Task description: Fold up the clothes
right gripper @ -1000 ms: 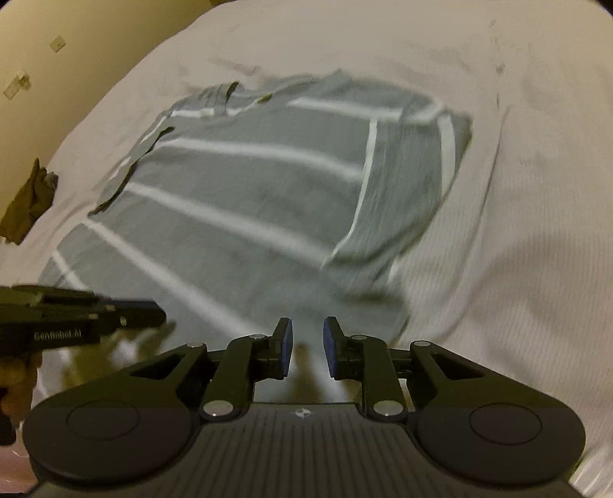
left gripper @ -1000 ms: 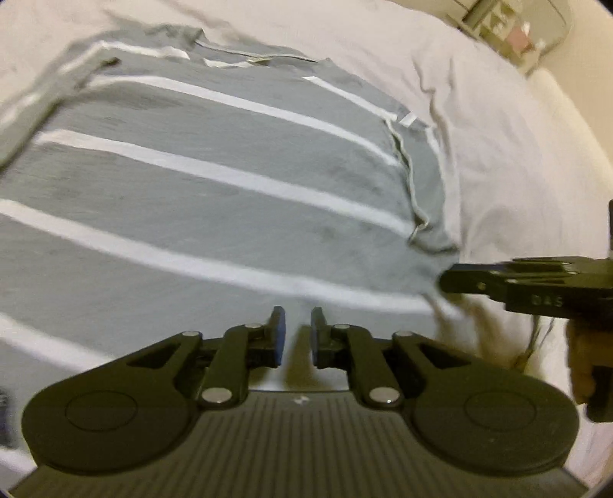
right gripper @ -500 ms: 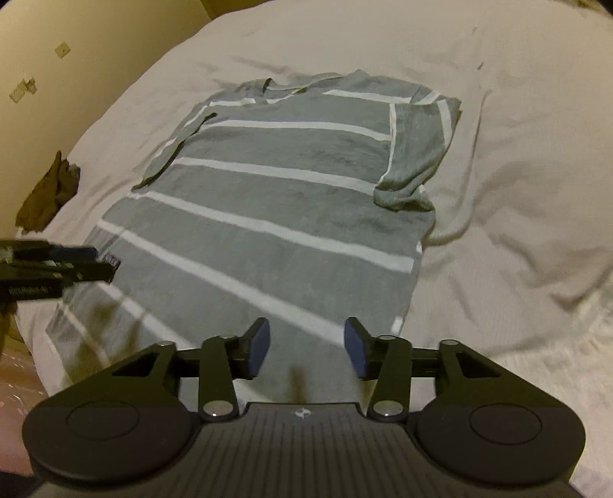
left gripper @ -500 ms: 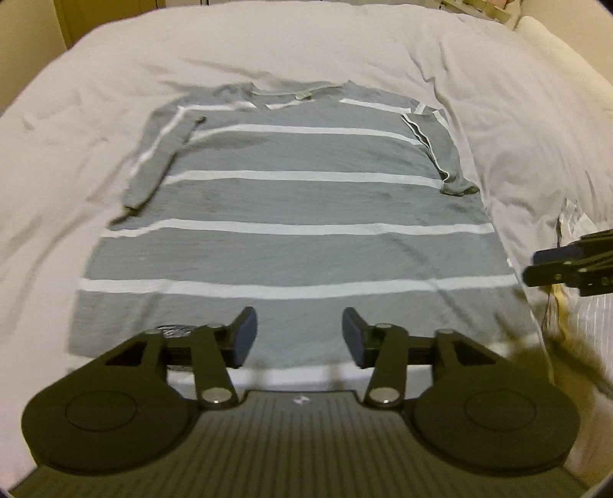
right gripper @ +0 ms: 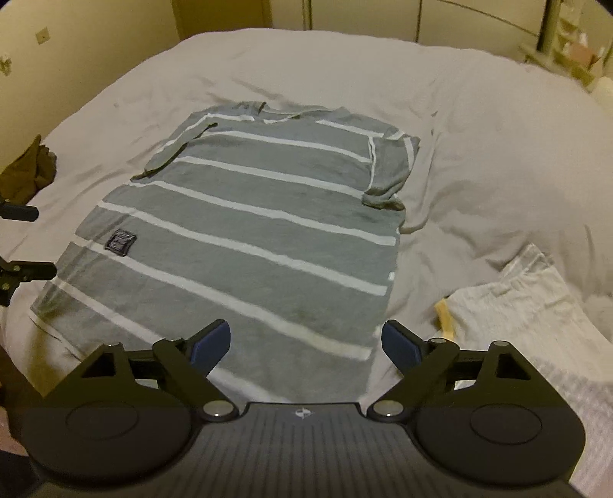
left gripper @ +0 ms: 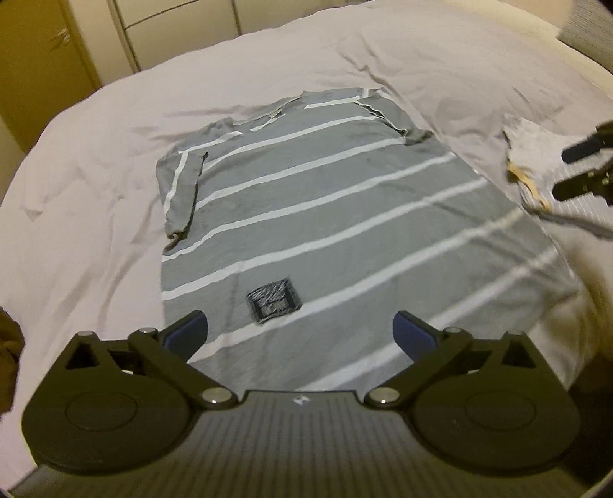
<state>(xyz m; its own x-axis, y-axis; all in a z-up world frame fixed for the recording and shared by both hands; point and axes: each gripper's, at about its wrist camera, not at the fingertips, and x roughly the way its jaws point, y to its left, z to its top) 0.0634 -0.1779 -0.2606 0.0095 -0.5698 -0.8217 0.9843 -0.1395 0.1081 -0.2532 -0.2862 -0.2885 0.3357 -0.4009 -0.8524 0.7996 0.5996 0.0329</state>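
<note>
Your left gripper and right gripper hang wide apart and empty above the striped shirt on the pale-sheeted bed, cupboards behind.

We see a soft, matt grey knit shirt with a stitched dark patch, lying on a wrinkled matt cotton bedsheet. Our grippers' matt black plastic arms carry shiny metal pivots and smooth blue pads.

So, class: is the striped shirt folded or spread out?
Mostly spread: the shirt lies flat on the bed, only both sleeves folded inward.
</note>
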